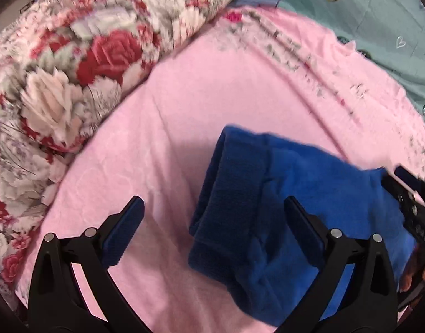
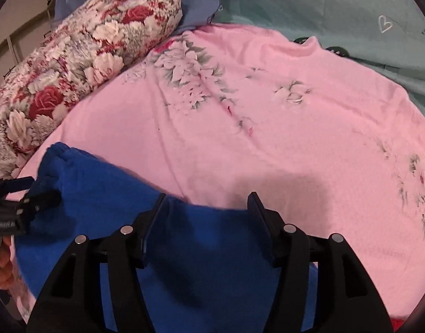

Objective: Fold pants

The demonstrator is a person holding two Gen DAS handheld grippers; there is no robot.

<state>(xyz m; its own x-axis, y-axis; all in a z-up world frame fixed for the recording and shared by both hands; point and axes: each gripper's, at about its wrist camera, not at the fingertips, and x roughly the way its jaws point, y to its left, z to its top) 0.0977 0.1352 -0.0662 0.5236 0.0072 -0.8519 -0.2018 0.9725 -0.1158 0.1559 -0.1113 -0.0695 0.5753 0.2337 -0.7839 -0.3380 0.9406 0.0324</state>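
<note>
— Pants, blue and fleecy, lie bunched on the pink sheet, ribbed waistband to the left. How will they handle?

— Soft and light, I'd judge; limp, prone to sag. Best taken at the waistband and the far hem, pinching both layers.

— And the jaws?

— Left gripper stands wide open just above the cloth, nothing pinched. Right gripper is parted too, over the blue fabric, pads not pressing.

— Beyond that?

— Floral bolster beside the sheet, teal bedcover farther off.
</note>
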